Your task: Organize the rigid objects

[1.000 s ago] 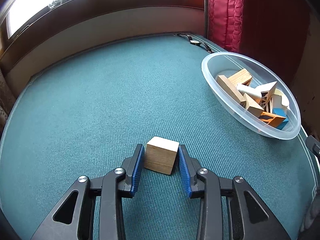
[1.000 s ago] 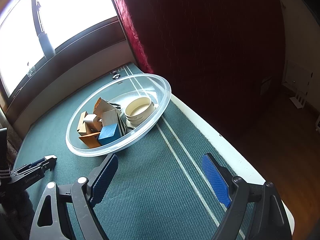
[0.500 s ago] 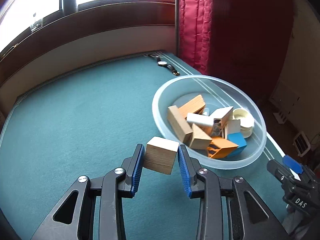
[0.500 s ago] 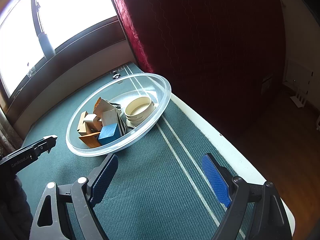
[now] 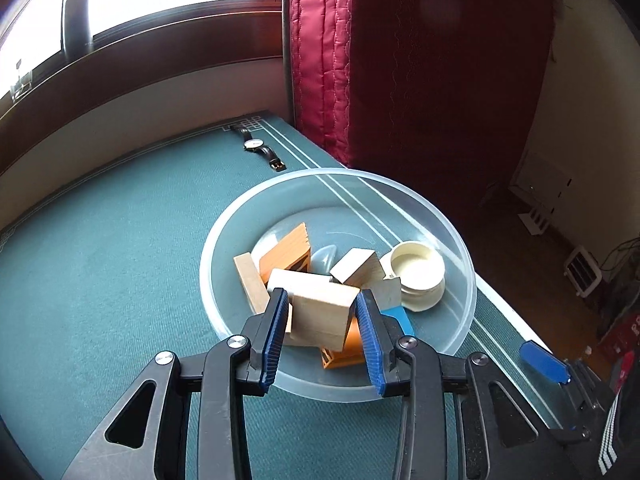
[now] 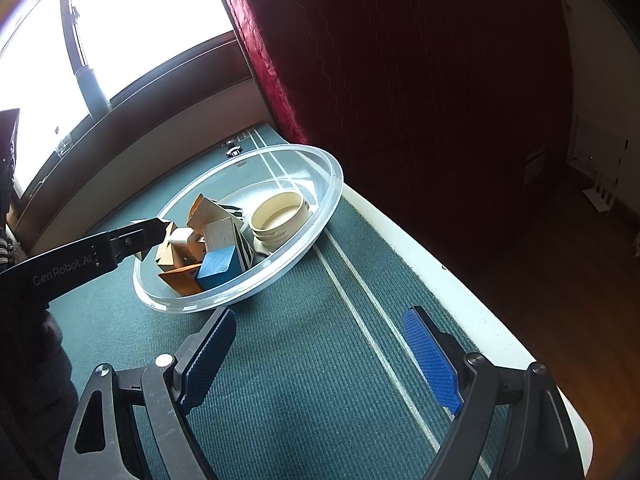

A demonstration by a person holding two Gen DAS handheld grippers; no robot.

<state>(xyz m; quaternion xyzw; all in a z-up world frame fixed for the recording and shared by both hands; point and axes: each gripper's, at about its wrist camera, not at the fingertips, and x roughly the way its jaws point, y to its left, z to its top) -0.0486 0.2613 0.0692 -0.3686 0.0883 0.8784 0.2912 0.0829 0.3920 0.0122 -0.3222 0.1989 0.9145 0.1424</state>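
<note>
My left gripper (image 5: 322, 316) is shut on a pale wooden block (image 5: 322, 314) and holds it over the near side of a clear plastic bowl (image 5: 452, 232). The bowl holds several wooden blocks, a blue block (image 6: 218, 266), an orange piece (image 5: 340, 354) and a cream round tub (image 5: 418, 270). In the right wrist view the left gripper (image 6: 148, 232) reaches over the bowl's (image 6: 320, 216) left rim. My right gripper (image 6: 320, 344) is open and empty above the green cloth, in front of the bowl.
A wristwatch (image 5: 258, 146) lies on the green tablecloth (image 5: 100, 240) at the far edge behind the bowl. A red curtain (image 5: 360, 60) hangs to the right. The table's right edge (image 6: 460, 300) runs close to the bowl, with floor below.
My left gripper lifted the wooden block off the cloth and carried it right, over the bowl. The right gripper has stayed still and open.
</note>
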